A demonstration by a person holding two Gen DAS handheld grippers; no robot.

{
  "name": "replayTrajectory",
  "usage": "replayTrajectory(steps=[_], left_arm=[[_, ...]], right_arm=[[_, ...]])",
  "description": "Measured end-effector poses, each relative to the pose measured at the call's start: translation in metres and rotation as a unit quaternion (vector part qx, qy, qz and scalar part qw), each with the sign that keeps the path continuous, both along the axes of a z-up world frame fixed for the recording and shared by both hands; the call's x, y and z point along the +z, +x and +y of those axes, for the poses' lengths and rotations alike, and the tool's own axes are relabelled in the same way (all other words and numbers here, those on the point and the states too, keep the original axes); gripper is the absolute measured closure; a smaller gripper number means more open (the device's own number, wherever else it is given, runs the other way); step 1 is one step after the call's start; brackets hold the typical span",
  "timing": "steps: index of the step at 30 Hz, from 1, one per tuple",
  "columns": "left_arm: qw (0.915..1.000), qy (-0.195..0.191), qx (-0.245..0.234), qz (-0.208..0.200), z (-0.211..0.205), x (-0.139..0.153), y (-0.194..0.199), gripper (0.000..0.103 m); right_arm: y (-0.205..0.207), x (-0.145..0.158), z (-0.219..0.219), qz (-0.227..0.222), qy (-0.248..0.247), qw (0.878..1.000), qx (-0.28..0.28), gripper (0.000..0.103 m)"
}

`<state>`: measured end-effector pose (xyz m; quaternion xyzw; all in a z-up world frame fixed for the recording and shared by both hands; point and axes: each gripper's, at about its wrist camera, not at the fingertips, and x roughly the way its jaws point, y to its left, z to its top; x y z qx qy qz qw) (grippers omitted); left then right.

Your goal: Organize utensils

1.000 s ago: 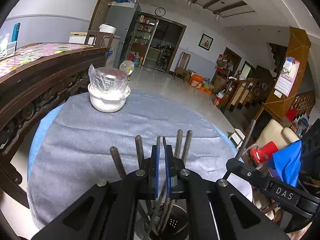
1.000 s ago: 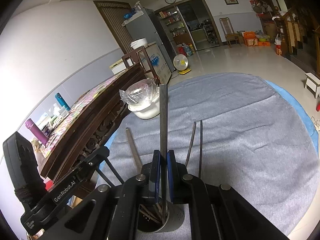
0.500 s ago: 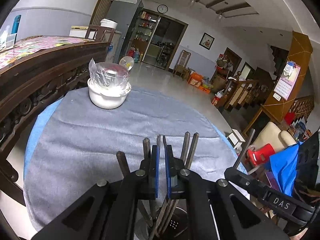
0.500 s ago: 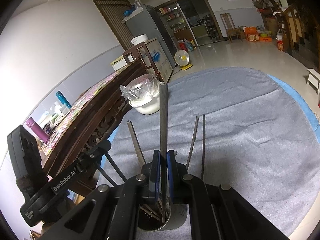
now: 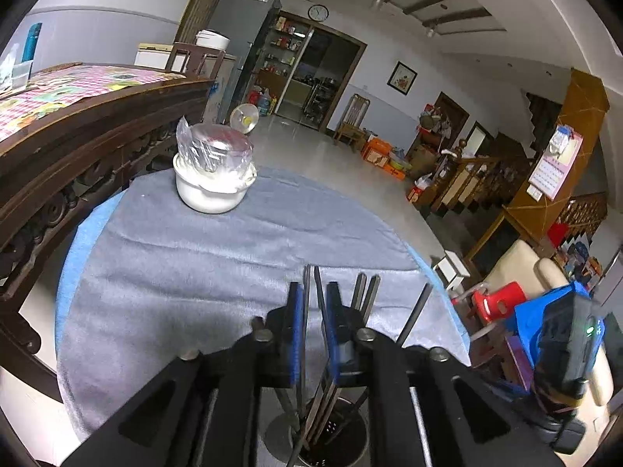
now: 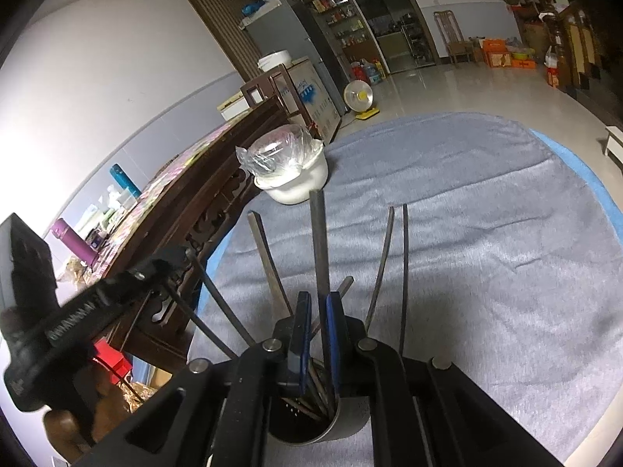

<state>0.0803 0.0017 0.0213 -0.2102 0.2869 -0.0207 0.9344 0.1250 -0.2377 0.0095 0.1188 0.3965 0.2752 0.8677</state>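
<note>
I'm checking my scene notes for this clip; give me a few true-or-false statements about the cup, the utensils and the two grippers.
1. The round metal utensil cup stands on the grey tablecloth. True.
2. The right gripper has a dark flat utensil handle between its blue pads. True.
3. The white ceramic pot covered in clear plastic film lies tipped on its side. False: it stands upright.
4. The left gripper is over the white pot. False: it is over the utensil cup, far from the pot.
5. Several utensils stand in the cup. True.
</note>
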Motion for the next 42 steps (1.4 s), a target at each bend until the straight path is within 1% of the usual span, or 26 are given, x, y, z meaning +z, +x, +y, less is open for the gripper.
replayTrajectory(steps=[1,2,3,7,9,11,12,13,14,15,17,19,20,21,22,24,26,28,30,31,33,36,40,42], left_arm=[[1.0,-0.003,0.003,-0.004,0.002,0.003,-0.003,0.072],[0.9999,-0.006,0.006,-0.011,0.005,0.006,-0.006,0.061],[0.9998,-0.006,0.008,-0.016,0.006,0.009,-0.009,0.057],[0.9995,-0.008,0.008,-0.03,0.014,0.023,-0.019,0.056],[0.9994,-0.011,0.008,-0.031,0.019,0.025,-0.023,0.055],[0.9996,-0.005,0.009,-0.026,0.026,0.024,-0.027,0.054],[0.9998,-0.001,0.01,-0.017,0.03,0.022,-0.03,0.054],[0.9999,-0.001,0.009,-0.008,0.033,0.018,-0.032,0.054],[1.0,-0.002,0.004,0.008,0.038,0.012,-0.034,0.053],[0.9998,-0.003,-0.001,0.021,0.039,0.008,-0.035,0.052],[0.9978,-0.01,-0.011,0.065,0.046,-0.006,-0.035,0.052],[0.9917,-0.027,-0.046,0.117,0.049,-0.021,-0.032,0.052],[0.9866,-0.041,-0.067,0.143,0.049,-0.029,-0.03,0.052],[0.9791,-0.047,-0.091,0.175,0.048,-0.036,-0.026,0.052],[0.9719,-0.048,-0.115,0.2,0.044,-0.04,-0.023,0.052],[0.9601,-0.054,-0.155,0.227,0.036,-0.048,-0.019,0.052],[0.9454,-0.047,-0.182,0.266,0.027,-0.055,-0.012,0.052],[0.9395,-0.037,-0.197,0.278,0.016,-0.058,-0.009,0.052],[0.9278,-0.035,-0.219,0.3,0.007,-0.064,-0.006,0.052],[0.9245,-0.036,-0.225,0.306,0.004,-0.067,-0.005,0.052],[0.9217,-0.026,-0.23,0.312,-0.002,-0.071,-0.007,0.052],[0.9184,-0.025,-0.234,0.318,-0.009,-0.075,-0.009,0.052],[0.914,-0.013,-0.238,0.328,-0.014,-0.08,-0.004,0.052],[0.9102,-0.007,-0.243,0.335,-0.016,-0.083,-0.003,0.052]], right_arm=[[0.0,0.0,0.0,0.001,-0.001,1.0,0.0,0.091],[0.0,0.001,0.0,0.0,-0.001,1.0,0.0,0.091],[-0.001,0.001,0.0,-0.001,0.0,1.0,-0.001,0.091],[-0.001,0.004,-0.005,-0.003,0.005,1.0,-0.007,0.089],[-0.004,0.007,-0.009,-0.002,0.013,1.0,-0.008,0.088],[-0.007,0.008,-0.014,0.002,0.02,1.0,-0.006,0.085],[-0.009,0.008,-0.017,0.005,0.024,1.0,-0.004,0.078],[-0.011,0.007,-0.019,0.008,0.029,1.0,-0.003,0.065],[-0.013,0.007,-0.022,0.01,0.032,0.999,-0.004,0.055],[-0.015,0.006,-0.025,0.01,0.036,0.999,-0.007,0.035],[-0.018,0.005,-0.029,0.006,0.039,0.999,-0.009,0.034],[-0.016,0.001,-0.031,0.012,0.04,0.999,-0.011,0.034],[-0.015,0.0,-0.032,0.015,0.043,0.999,-0.012,0.034],[-0.014,-0.002,-0.034,0.02,0.046,0.999,-0.013,0.034],[-0.013,-0.003,-0.034,0.023,0.047,0.999,-0.013,0.034],[-0.013,-0.005,-0.036,0.024,0.049,0.998,-0.014,0.034],[-0.012,-0.006,-0.037,0.026,0.05,0.998,-0.015,0.034],[-0.013,-0.008,-0.038,0.029,0.052,0.998,-0.014,0.034],[-0.013,-0.01,-0.039,0.03,0.051,0.998,-0.016,0.034],[-0.013,-0.01,-0.04,0.031,0.051,0.998,-0.017,0.034],[-0.012,-0.011,-0.043,0.032,0.052,0.998,-0.021,0.034],[-0.011,-0.011,-0.046,0.034,0.057,0.998,-0.024,0.034],[-0.01,-0.012,-0.045,0.036,0.059,0.997,-0.022,0.034],[-0.012,-0.011,-0.045,0.035,0.059,0.997,-0.022,0.034]])
